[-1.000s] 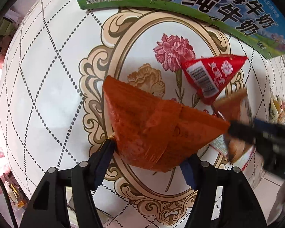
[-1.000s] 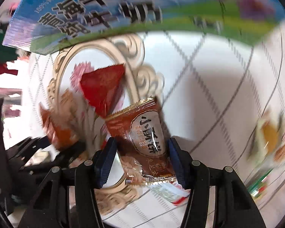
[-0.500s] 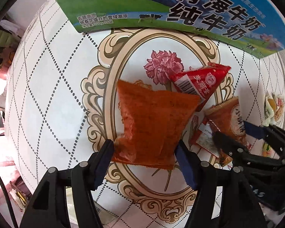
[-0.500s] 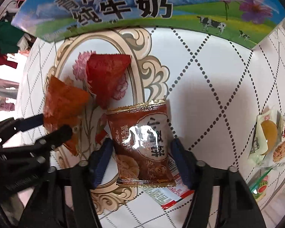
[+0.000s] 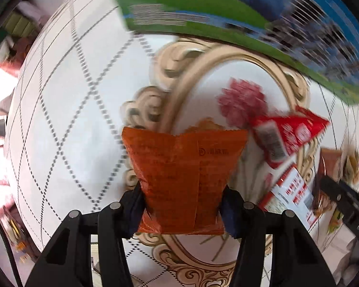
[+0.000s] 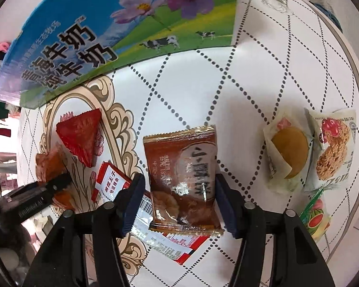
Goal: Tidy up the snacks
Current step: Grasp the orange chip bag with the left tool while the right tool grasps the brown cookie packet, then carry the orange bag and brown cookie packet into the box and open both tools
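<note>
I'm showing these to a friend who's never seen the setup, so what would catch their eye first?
Probably the orange snack packet, gripped between the jaws of the left gripper and filling the middle of the left wrist view. In the right wrist view, the right gripper likewise clamps a brown biscuit packet above the patterned tablecloth. Behind both looms the big blue-and-green milk carton, with a red triangular packet lying before it.

Milk carton (image 6: pixel 122 33) lying at far side of bench (image 6: pixel 227 91); bench cover white, dotted diamond lines, ornate flower medallion (image 5: pixel 241 100).
</note>
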